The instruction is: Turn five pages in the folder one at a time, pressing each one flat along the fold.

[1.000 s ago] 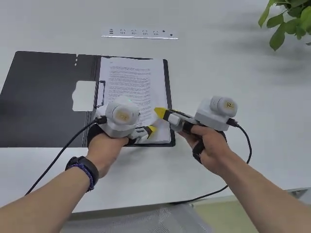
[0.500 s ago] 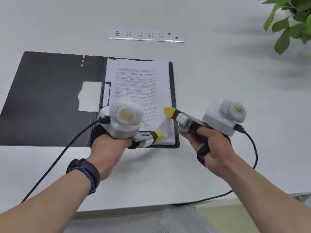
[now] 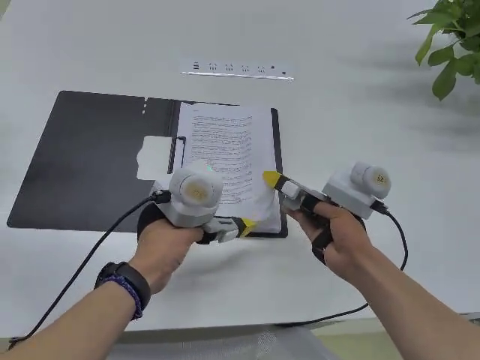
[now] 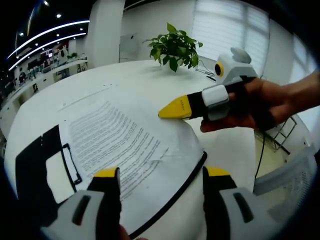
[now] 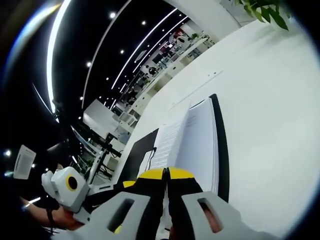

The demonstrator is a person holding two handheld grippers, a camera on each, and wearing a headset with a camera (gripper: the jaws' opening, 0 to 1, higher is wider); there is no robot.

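A black folder (image 3: pixel 82 161) lies open on the white table, with a stack of printed pages (image 3: pixel 229 142) on its right half. My left gripper (image 3: pixel 246 223) is open at the pages' near right corner, and the paper (image 4: pixel 125 140) bulges up between its yellow tips (image 4: pixel 106 173). My right gripper (image 3: pixel 270 178) is shut just above the right edge of the top page, its yellow tip pointing left. In the right gripper view its jaws (image 5: pixel 166 174) are pressed together with nothing seen between them, and the pages (image 5: pixel 200 145) lie ahead.
A white power strip (image 3: pixel 236 70) lies beyond the folder. A green plant (image 3: pixel 450 45) stands at the far right. Black cables trail from both grippers toward the table's near edge (image 3: pixel 225 322).
The head camera has shifted, so the folder sits further right and lower in the picture. Both grippers stay by the pages' near right corner; the left one has edged slightly toward me.
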